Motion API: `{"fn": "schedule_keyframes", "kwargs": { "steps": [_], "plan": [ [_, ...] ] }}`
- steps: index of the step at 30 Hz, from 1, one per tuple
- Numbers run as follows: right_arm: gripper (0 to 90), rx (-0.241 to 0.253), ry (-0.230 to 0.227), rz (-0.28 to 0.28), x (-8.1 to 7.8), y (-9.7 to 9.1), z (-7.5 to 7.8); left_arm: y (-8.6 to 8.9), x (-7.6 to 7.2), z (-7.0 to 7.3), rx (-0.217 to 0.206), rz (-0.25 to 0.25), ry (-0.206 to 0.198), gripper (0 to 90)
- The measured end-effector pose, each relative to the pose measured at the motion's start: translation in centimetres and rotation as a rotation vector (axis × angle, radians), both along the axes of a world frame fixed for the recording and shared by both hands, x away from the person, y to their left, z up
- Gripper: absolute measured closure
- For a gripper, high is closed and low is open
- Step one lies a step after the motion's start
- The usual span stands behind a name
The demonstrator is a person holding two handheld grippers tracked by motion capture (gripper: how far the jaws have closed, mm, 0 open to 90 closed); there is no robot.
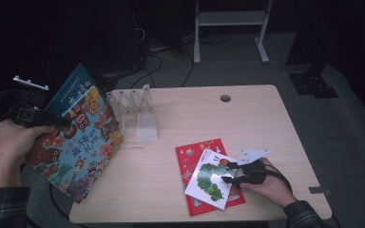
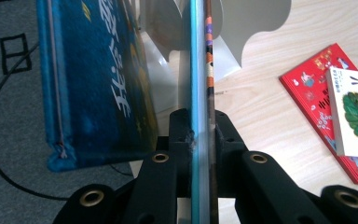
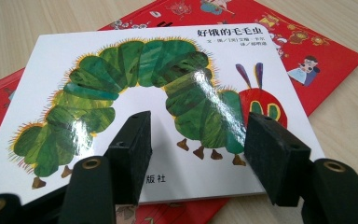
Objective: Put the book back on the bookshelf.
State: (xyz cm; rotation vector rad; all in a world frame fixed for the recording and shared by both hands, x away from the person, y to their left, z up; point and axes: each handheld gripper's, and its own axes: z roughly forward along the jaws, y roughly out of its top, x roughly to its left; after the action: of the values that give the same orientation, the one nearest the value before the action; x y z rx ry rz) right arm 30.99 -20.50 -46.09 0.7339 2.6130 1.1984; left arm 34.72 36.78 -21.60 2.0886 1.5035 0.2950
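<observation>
High view: my left gripper (image 1: 62, 121) holds a big colourful picture book (image 1: 78, 137) by its edge, tilted up off the table's (image 1: 266, 118) left side, just beside a clear rack (image 1: 135, 111). My right gripper (image 1: 229, 172) hangs over the white caterpillar book (image 1: 211, 178), which lies on a red book (image 1: 192, 156).

Left gripper view: jaws clamped tight on the picture book's thin cover (image 2: 200, 70); a blue book (image 2: 95, 79) stands alongside.

Right gripper view: jaws part-open, gripping nothing, above the caterpillar book (image 3: 135, 84).
</observation>
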Motion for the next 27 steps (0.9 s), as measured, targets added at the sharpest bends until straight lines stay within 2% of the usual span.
{"fn": "schedule_keyframes", "kwargs": {
  "steps": [13, 27],
  "plan": [
    [40.3, 0.000, -0.001, 0.000, 0.0, 0.0, 0.0, -1.3, 1.8, 0.3, 0.027, 0.044, -0.021, 80.6],
    [40.4, 0.001, -0.004, 0.003, 0.0, 0.0, 0.0, -2.2, 3.9, 0.4, 0.078, 0.076, 0.008, 80.6]
  ]
}}
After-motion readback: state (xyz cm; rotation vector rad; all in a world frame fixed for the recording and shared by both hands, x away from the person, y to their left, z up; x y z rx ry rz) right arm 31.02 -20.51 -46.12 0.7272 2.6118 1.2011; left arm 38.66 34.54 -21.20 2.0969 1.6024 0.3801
